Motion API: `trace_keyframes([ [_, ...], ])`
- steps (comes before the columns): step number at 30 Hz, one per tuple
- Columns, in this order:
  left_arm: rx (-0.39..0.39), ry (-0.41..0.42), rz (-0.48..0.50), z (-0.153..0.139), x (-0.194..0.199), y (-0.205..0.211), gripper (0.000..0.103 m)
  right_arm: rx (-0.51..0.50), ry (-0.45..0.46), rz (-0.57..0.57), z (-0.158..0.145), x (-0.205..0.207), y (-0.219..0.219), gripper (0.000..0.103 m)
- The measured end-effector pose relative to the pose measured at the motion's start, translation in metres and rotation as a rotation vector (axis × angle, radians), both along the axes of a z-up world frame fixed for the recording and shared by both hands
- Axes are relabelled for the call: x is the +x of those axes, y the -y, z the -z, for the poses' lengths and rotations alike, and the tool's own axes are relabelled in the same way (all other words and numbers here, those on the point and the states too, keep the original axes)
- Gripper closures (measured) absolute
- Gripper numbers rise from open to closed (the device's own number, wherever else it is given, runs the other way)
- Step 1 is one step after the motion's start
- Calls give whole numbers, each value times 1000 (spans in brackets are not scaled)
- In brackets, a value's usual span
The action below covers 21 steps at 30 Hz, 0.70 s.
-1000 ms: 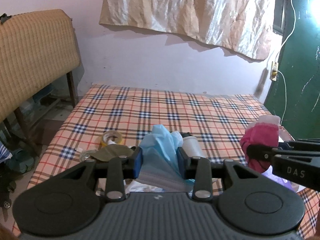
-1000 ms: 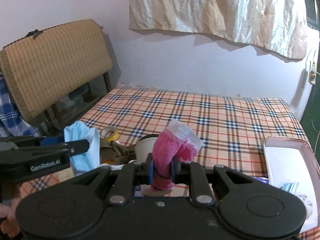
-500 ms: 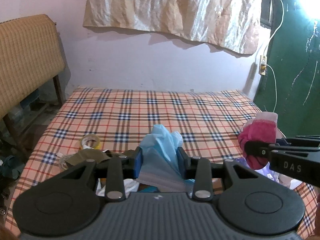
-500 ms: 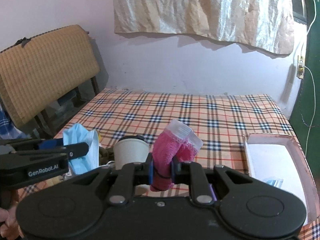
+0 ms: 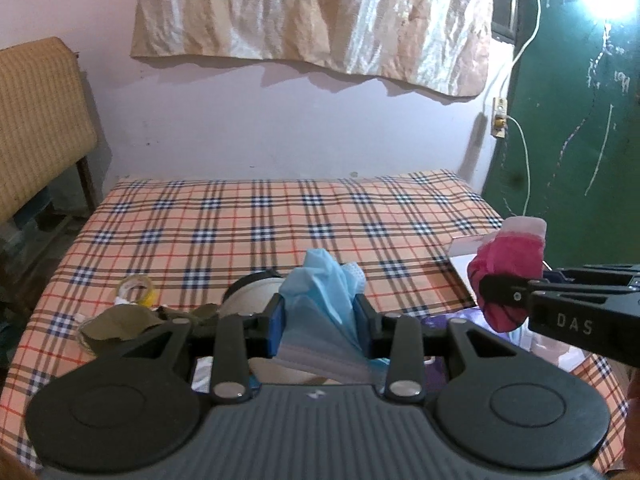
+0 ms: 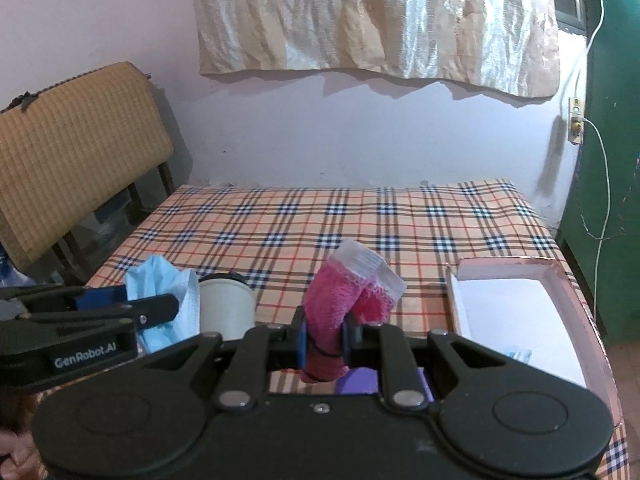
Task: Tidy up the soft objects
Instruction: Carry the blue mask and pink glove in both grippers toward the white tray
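Nearest the left camera: left gripper (image 5: 319, 326), level and pointing along the bed toward the far wall, jaws clamped on a blue mask (image 5: 324, 300) that bunches up above the fingers and hangs below them.
Nearest the right camera: right gripper (image 6: 325, 340), also level and facing the wall, jaws clamped on a pink sock (image 6: 340, 312) with a white cuff; the sock stands upright between the pads, off the bed.
Grippers together: side by side, well apart, each visible at the edge of the other's view; both items held above the near part of the bed.
Just behind the mask: a white cup (image 6: 226, 306) with a dark rim, standing on the bedsheet (image 5: 256, 232).
Left of the cup: an olive cloth (image 5: 120, 320) lying crumpled, and beyond it a tape roll (image 5: 135, 289).
Right of the sock: an open box (image 6: 560, 276) with a pink rim on the bed's right side; something light blue lies at its near end.
Under the right gripper: a purple item (image 6: 360, 382), mostly hidden.
Far end: pale wall (image 5: 280, 120) with a crinkled sheet (image 5: 320, 16) hung on it.
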<state>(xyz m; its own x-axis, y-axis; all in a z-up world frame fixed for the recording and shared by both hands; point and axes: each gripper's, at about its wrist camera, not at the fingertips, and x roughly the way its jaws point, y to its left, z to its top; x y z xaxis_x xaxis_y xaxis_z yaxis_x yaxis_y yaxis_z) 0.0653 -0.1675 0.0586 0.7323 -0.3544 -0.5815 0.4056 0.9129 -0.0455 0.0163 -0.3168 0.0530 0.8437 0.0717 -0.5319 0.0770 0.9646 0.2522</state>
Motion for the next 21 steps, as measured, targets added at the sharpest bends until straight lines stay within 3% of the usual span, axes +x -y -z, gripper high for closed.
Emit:
trace_keyframes([
  [21,13,-10,126,10,-10,71,65,23,-17,89,16,-15,58,83],
])
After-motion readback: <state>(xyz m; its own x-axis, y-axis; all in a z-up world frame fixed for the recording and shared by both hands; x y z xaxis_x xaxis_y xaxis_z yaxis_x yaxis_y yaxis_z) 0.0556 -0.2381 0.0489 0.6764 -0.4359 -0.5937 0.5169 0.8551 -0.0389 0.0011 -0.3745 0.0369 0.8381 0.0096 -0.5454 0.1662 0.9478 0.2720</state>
